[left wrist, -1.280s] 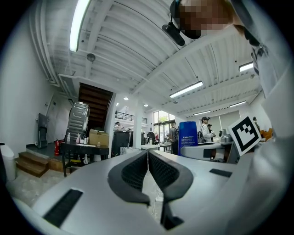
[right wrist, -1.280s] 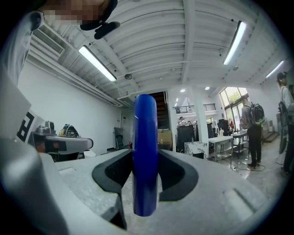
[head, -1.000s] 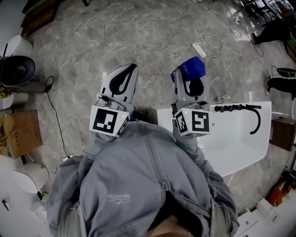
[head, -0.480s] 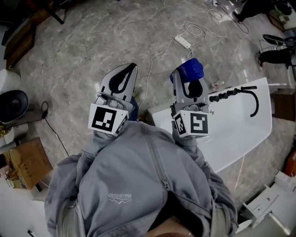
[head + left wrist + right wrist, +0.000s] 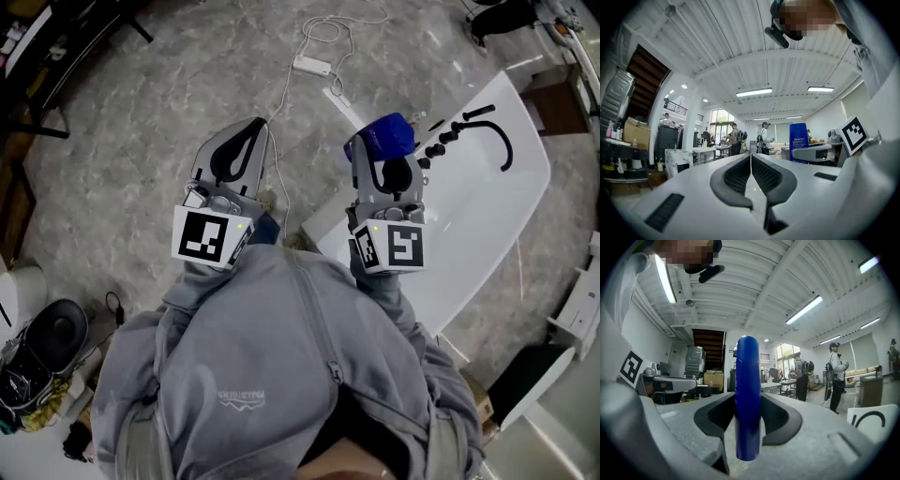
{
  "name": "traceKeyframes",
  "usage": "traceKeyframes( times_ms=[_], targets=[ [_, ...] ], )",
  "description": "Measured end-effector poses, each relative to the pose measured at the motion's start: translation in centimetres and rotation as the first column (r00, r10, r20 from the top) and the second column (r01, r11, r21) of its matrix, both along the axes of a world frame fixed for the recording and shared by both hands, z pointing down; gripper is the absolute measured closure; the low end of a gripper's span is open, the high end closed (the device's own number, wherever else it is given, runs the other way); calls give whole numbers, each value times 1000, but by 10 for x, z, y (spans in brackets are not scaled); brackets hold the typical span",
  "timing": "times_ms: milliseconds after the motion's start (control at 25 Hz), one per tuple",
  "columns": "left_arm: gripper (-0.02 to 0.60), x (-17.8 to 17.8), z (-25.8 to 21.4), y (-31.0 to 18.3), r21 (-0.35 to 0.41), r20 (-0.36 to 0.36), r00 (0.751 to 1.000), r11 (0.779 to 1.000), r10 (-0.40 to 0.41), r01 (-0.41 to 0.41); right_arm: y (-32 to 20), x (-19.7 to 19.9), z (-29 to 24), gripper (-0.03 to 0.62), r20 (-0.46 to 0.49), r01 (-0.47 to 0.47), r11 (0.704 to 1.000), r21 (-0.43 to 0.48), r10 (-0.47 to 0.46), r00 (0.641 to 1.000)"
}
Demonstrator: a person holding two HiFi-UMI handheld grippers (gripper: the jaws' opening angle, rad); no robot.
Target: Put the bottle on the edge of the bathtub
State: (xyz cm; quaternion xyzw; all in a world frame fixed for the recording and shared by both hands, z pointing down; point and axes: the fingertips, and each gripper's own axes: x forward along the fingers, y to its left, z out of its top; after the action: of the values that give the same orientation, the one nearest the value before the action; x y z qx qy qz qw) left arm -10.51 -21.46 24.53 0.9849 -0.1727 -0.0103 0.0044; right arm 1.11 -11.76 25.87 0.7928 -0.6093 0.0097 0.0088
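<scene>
My right gripper (image 5: 382, 161) is shut on a blue bottle (image 5: 386, 137), held in the air above the near end of the white bathtub (image 5: 487, 220). In the right gripper view the bottle (image 5: 748, 371) stands upright between the dark pads (image 5: 776, 420). To its left my left gripper (image 5: 249, 131) is shut with nothing in it, over the grey stone floor. The left gripper view shows its pads (image 5: 736, 176) meeting, and the bottle (image 5: 798, 136) off to the right. The tub's rim (image 5: 323, 225) lies just under and left of the right gripper.
A black tap and hand shower (image 5: 473, 127) sit on the tub's far rim. A white power strip (image 5: 309, 64) with cables lies on the floor ahead. Dark furniture (image 5: 56, 47) stands at top left and bags (image 5: 47, 342) lie at lower left. People stand far off (image 5: 834, 376).
The view has swung round: the bathtub now lies diagonally toward the upper right and the power strip has shifted to the top. Both grippers keep their pose, the bottle still gripped.
</scene>
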Motion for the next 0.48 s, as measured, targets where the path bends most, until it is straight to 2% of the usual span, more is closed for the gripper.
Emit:
traceKeyframes(
  times_ms=[120, 200, 320, 480],
  targets=[
    [571, 31, -4, -15, 15, 7, 995, 995, 103, -103, -5, 20, -2, 431, 1, -100, 995, -2, 100, 995],
    [571, 50, -1, -16, 12, 22, 982, 982, 190, -190, -2, 30, -2, 431, 1, -173, 985, -3, 173, 985],
    [571, 74, 2, -13, 3, 25, 952, 952, 305, -305, 8, 41, -1, 431, 0, -280, 960, 0, 280, 960],
    [571, 101, 7, -6, -11, 29, 908, 908, 419, -418, 26, 58, -1, 431, 2, -405, 914, 0, 405, 914]
  ],
)
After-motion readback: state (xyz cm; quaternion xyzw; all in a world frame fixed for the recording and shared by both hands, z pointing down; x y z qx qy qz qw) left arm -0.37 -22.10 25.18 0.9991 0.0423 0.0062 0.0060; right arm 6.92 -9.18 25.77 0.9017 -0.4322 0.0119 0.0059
